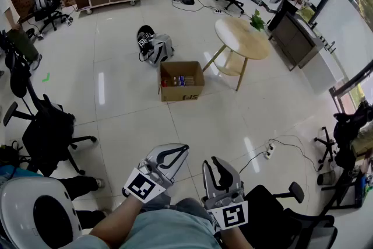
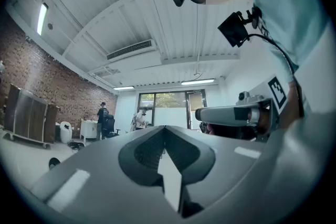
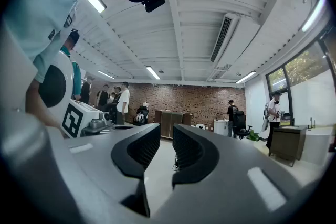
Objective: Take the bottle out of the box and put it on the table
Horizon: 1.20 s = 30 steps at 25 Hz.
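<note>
Right now we've got both grippers held low in front of the person, at the bottom of the head view, well away from the work. The left gripper (image 1: 182, 150) has its jaws together: in its own view (image 2: 164, 128) the tips meet in a point, with nothing between them. The right gripper (image 1: 214, 163) is a touch open: in its own view (image 3: 166, 131) we see a narrow, even slot between the ribbed pads, with only floor showing through it. Neither one touches anything.

Out across the tiled floor (image 1: 116, 96) stands the round wooden table (image 1: 242, 38), with a small green plant (image 1: 257, 21) on its far edge. Just beside its legs sits the open cardboard box (image 1: 182, 90) on the floor, and the bottles (image 1: 179, 81) are inside it, lying along the bottom. A grey backpack (image 1: 157, 48) lies just behind the box. Open floor runs from the grippers to the box; a black office chair (image 1: 49, 131) stands off to the left, and a white cable (image 1: 274, 146) trails on the right.

We can't count the bottles, as they're too small, and the person's arms are cut off at the bottom edge.
</note>
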Available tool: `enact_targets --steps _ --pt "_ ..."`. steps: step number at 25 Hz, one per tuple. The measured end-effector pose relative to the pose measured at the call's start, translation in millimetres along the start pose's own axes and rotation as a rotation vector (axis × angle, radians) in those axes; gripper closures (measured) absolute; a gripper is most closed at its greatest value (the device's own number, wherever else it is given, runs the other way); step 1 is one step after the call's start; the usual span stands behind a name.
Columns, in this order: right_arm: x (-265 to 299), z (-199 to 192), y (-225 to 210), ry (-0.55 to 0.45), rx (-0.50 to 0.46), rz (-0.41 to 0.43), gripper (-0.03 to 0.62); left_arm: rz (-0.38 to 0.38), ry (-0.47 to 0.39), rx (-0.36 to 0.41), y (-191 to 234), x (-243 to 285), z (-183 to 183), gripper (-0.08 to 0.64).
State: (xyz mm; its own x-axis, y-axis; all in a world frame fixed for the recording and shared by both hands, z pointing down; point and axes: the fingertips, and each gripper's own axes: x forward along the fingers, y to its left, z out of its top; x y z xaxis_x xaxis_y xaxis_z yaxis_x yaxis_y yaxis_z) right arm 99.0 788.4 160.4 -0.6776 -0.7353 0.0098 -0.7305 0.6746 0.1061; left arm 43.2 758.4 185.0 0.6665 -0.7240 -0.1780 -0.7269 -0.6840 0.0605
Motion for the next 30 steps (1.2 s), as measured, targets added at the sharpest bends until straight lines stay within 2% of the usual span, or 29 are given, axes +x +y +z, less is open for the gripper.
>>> enact_targets --steps 3,6,12,16,20,22,27,30 --pt "31 2 -10 -0.019 0.005 0.001 0.518 0.014 -0.02 0.017 36 7 9 0.549" --pt "53 -5 -21 0.003 0.012 -0.003 0.518 0.006 -0.036 0.017 51 16 9 0.54" --pt "100 -20 -67 -0.029 0.04 0.013 0.518 -0.008 0.003 0.012 82 62 -8 0.492" --pt "140 -21 -106 -0.094 0.079 0.034 0.517 0.007 0.014 0.023 115 105 -18 0.463" --pt "173 -24 -152 -0.12 0.008 0.121 0.514 0.012 0.049 0.036 137 166 -27 0.457" --pt "191 -24 -181 -0.127 0.007 0.146 0.514 0.016 0.043 0.035 148 198 -27 0.457" --pt "229 -25 -247 -0.106 0.033 0.159 0.505 0.038 0.091 0.032 179 259 -35 0.457" --pt "259 -27 -272 -0.105 0.048 0.16 0.505 0.049 0.097 0.021 210 281 -39 0.457"
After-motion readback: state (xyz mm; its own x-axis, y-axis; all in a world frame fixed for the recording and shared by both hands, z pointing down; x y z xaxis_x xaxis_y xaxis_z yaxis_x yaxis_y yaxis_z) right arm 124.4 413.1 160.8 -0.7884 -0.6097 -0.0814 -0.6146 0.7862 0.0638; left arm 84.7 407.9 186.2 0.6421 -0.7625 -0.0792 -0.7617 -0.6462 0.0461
